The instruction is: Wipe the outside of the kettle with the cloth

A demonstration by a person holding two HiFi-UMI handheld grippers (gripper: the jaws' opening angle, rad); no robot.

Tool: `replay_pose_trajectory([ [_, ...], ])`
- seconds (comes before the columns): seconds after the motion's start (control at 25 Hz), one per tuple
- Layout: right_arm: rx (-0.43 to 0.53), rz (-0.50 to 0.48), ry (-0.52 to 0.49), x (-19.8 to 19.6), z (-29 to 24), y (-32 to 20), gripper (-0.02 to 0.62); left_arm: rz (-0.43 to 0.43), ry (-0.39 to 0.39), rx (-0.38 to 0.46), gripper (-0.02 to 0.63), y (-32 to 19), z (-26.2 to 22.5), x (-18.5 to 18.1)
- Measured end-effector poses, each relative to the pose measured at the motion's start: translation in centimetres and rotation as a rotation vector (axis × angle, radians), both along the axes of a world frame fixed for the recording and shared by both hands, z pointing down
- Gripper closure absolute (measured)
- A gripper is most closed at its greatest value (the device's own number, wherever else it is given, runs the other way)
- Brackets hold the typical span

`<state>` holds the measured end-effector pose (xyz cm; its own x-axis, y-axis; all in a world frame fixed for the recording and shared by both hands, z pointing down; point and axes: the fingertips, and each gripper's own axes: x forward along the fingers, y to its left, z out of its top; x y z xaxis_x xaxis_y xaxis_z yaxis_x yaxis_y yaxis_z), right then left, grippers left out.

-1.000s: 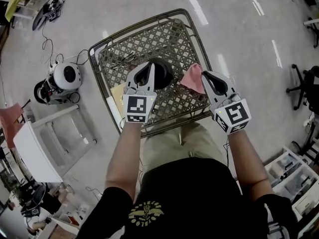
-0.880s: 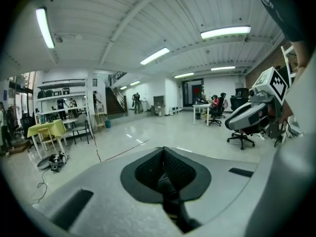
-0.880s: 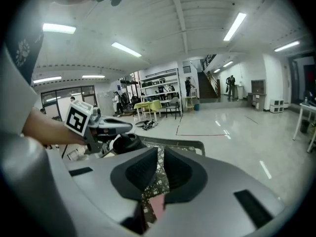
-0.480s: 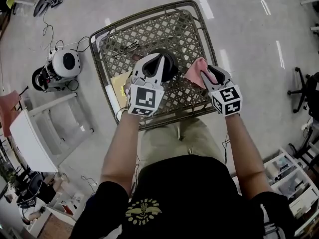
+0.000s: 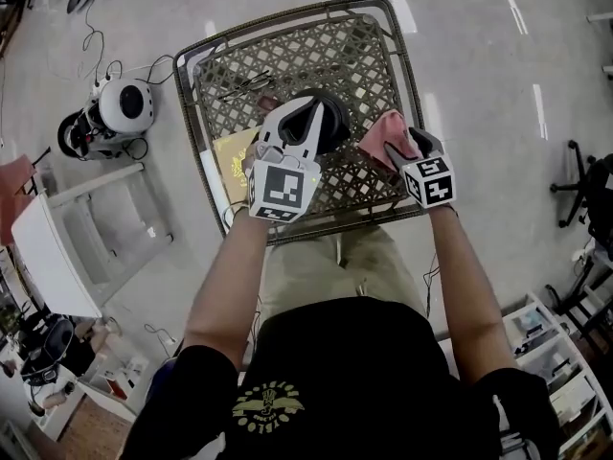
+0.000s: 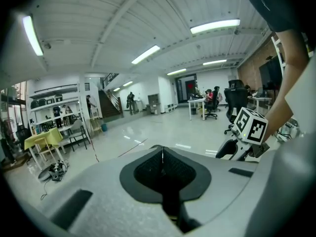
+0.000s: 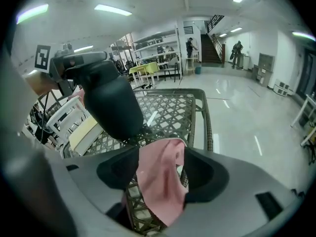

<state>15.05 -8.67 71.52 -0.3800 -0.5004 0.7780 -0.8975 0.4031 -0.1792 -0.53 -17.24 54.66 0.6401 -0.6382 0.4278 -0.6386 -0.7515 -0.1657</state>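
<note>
The black kettle is over the middle of the lattice table, a little toward the edge nearest you. Your left gripper has it from above. Its jaws are clenched on the kettle's top, and in the left gripper view the two pads meet with only a thin seam between them. In the right gripper view the kettle's rounded body hangs tilted under that gripper. I cannot tell whether its base touches the lattice.

The pink cloth is just beside the kettle, toward the table's right edge and near its front rim. It lies loose between the jaws of your right gripper. Those jaws have just been opening and now stand wide apart. Neither pad presses on the cloth, so your grasp on it is released. The cloth's lower end drapes down over the lattice between the pads.

On the table's front left part a flat tan folder lies partly under your left gripper. A thin dark object lies on the far left part of the table, too small to name.

On the floor to the left of the table stands a round white appliance with cables around it. A white rack is on the same side, nearer you. A black office chair stands well apart from the table, to its right.
</note>
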Motion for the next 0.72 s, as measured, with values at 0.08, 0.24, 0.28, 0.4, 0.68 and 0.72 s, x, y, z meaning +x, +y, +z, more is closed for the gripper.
replay_pose_trajectory([
  [0.08,-0.021,0.005,0.010,0.2,1.2,0.0,0.341,0.005,0.001,-0.004,0.601,0.0,0.1,0.0],
  [0.24,-0.075,0.002,0.027,0.2,3.5,0.2,0.341,-0.007,0.030,-0.013,0.601,-0.1,0.1,-0.3],
  [0.28,-0.089,-0.002,0.034,0.1,4.2,0.4,0.341,-0.014,0.043,-0.022,0.601,-0.2,0.1,-0.4],
  [0.4,-0.125,-0.015,0.058,0.1,5.8,0.7,0.341,-0.020,0.057,-0.044,0.601,-0.5,0.2,-0.5],
  [0.68,-0.134,-0.116,0.228,-0.9,6.7,2.1,0.438,-0.010,-0.008,-0.037,0.601,-0.3,0.6,-0.4],
  [0.72,-0.105,-0.146,0.254,-1.1,6.3,1.9,0.557,-0.012,-0.010,-0.040,0.601,-0.3,0.6,-0.3],
])
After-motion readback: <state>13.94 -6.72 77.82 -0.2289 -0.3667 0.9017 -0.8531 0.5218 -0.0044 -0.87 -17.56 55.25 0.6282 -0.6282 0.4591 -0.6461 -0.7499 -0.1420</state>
